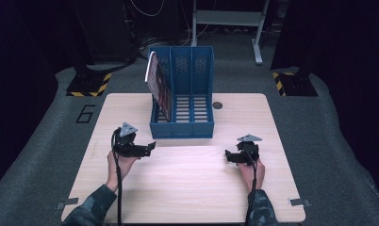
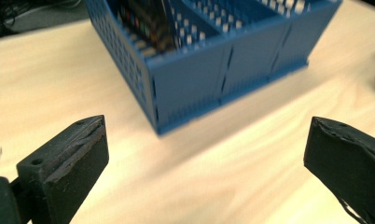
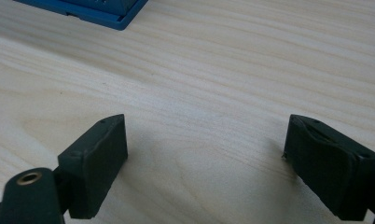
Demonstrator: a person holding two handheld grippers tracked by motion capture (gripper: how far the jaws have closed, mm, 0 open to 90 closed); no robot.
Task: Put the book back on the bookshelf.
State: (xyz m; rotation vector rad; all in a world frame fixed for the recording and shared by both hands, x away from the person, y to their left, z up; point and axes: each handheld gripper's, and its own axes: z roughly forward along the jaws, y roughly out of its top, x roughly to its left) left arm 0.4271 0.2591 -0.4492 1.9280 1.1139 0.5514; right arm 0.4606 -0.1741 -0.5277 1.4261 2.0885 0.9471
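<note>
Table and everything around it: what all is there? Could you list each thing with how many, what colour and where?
File rack: one, blue, three slots, standing at the middle of the table's far half.
Book or magazine: one, dark reddish cover with white edge, leaning in the rack's left slot.
Table: one, light wood, centre of the room.
Round hole or cap: one, dark, in the tabletop right of the rack.
Striped bases: two, black with yellow stripes, on the grey floor beyond the table's far corners.
Number 6: one, dark, on the floor left of the table.
Left gripper: one, black, jaws wide open, nothing between, before the rack.
Right gripper: one, black, jaws open, over bare tabletop.
</note>
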